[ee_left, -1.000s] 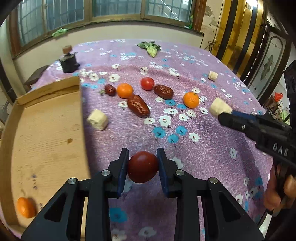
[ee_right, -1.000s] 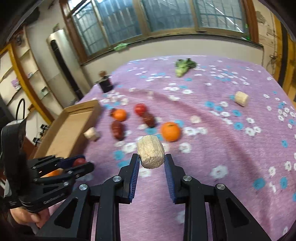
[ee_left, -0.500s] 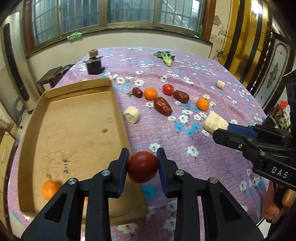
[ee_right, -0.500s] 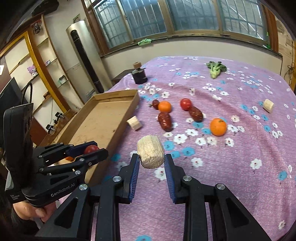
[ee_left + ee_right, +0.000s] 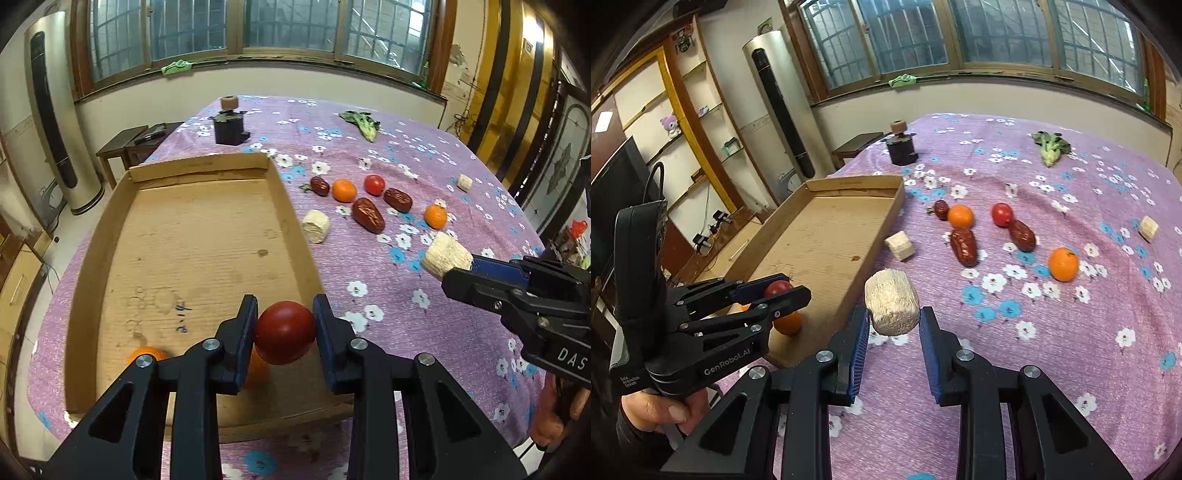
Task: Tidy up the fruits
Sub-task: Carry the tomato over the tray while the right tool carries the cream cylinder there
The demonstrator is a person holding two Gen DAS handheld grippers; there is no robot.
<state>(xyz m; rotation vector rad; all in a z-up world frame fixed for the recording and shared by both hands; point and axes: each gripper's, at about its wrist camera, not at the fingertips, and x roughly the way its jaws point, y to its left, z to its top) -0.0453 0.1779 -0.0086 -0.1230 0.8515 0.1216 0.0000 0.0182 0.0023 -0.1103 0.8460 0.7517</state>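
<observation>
— Over the near end of the cardboard tray (image 5: 207, 236) we have the left claw (image 5: 285, 332), its jaws closed snugly on a dark red tomato (image 5: 285, 332) held above the tray floor. An orange (image 5: 147, 355) already lies in that corner, and we think a second orange patch shows just behind the left finger, though it is mostly hidden.

— And our right claw (image 5: 893, 325)?

— Its jaws are pressed against a pale, rough cylinder, probably a cut piece of corn cob (image 5: 892, 306), held above the purple flowered counter (image 5: 1052, 350) just outside the tray's long wall.

— So how do we set the tomato down well?

— We judge it best to lower it until it nearly touches the cardboard, beside the orange rather than on top of it, then open the jaws slowly so it does not roll. The right claw should clear the tray wall before it releases anything.

— What do we still count on the counter?

— Two oranges (image 5: 960, 216) (image 5: 1063, 264), one bright tomato (image 5: 1001, 214), two large wrinkled dates (image 5: 964, 246) (image 5: 1021, 234) and a smaller dark one (image 5: 941, 209). Two more pale chunks lie loose, one near the tray (image 5: 900, 245), one far right (image 5: 1148, 228). A leafy green (image 5: 1051, 147) and a small black gadget (image 5: 902, 147) sit at the far end.
</observation>
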